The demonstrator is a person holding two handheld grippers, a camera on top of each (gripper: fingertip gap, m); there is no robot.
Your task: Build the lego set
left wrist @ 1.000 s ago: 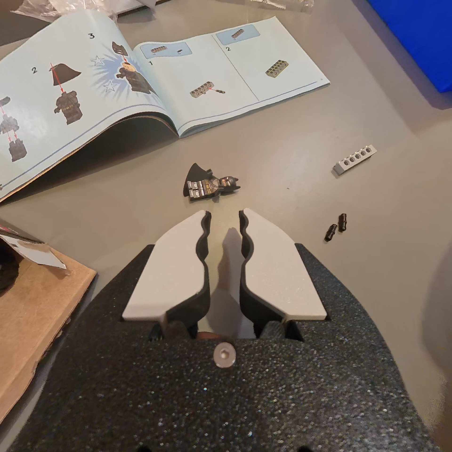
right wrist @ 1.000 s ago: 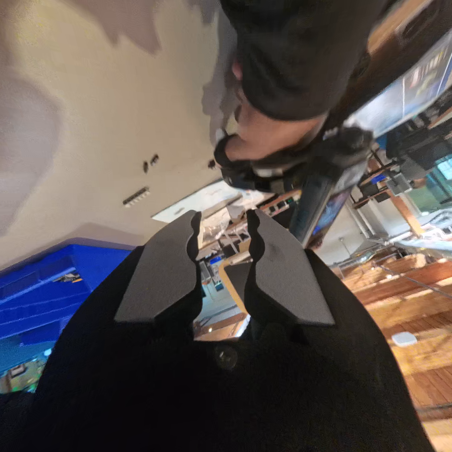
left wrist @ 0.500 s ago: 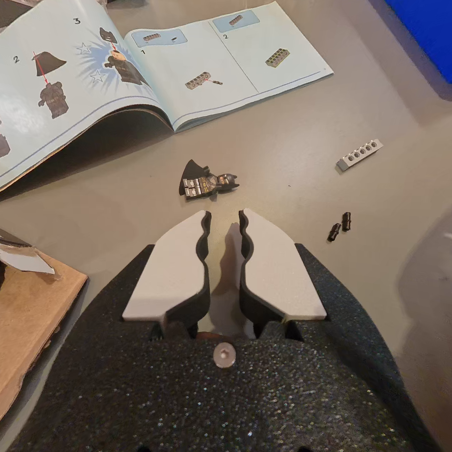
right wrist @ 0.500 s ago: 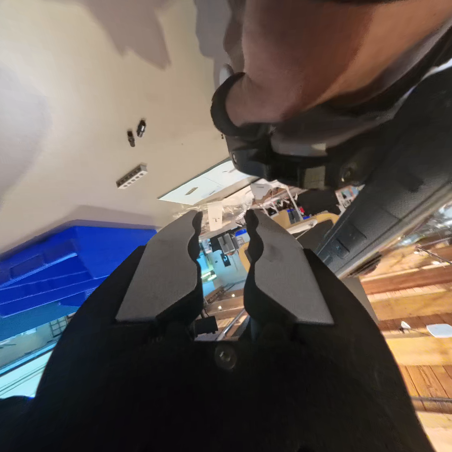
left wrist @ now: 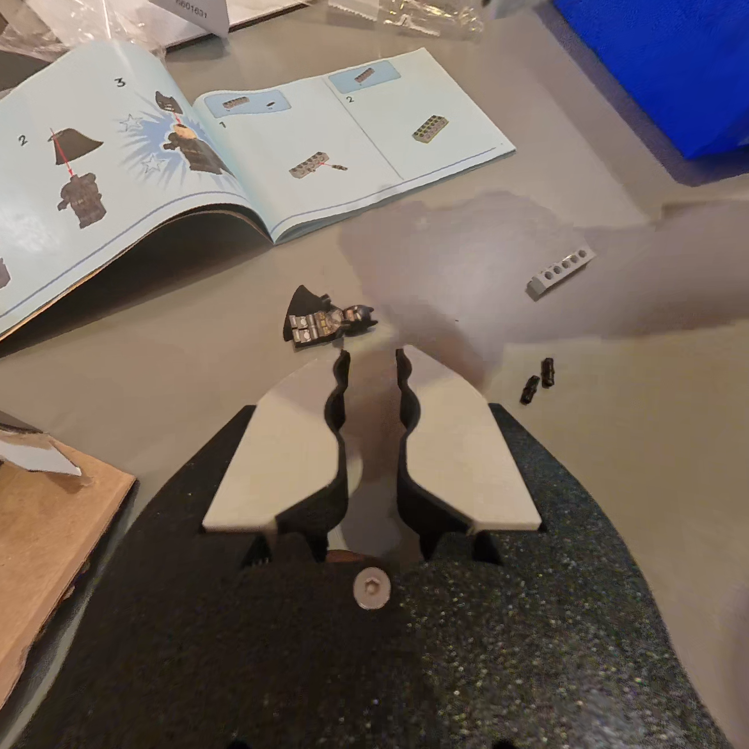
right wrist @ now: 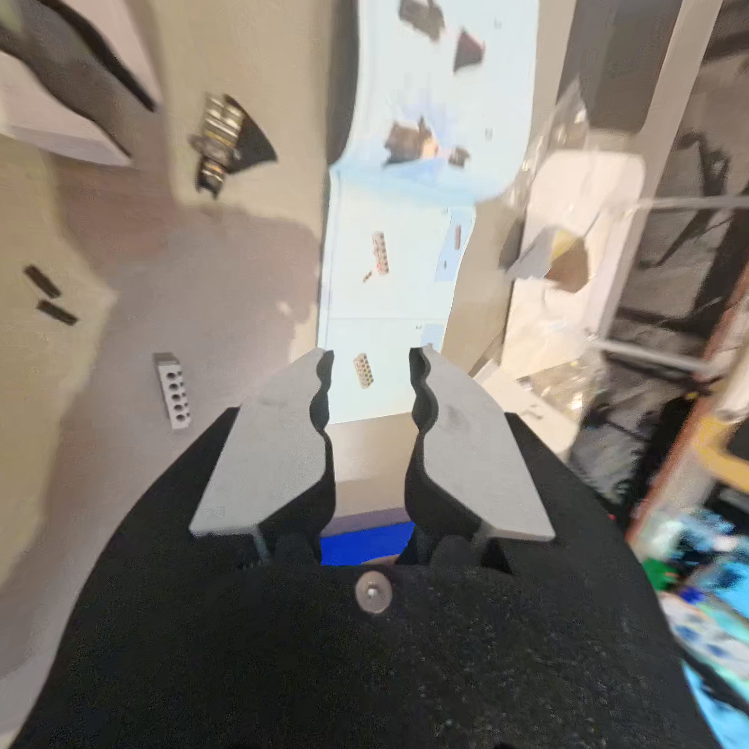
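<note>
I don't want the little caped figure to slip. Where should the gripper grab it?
Probably across the torso of the minifigure, coming down from above. It lies flat on its back on the table, head to the right, so the narrow body sides are free; the thin cape beneath offers no grip.

The bench (left wrist: 608, 446) looked a smooth, matt grey-beige. Beside the minifigure (left wrist: 328, 322), glossy dark plastic with a thin black cape, lay a paper booklet (left wrist: 283, 142), its pages faintly sheened. Right of the minifigure sat a matt grey plastic brick (left wrist: 561, 269) and two black plastic pins (left wrist: 539, 383). Left of it, raw brown cardboard (left wrist: 48, 547), rough-edged. The left gripper (left wrist: 369, 356) showed matt grey fingers (left wrist: 283, 458) on a grainy, speckled black body.
</note>
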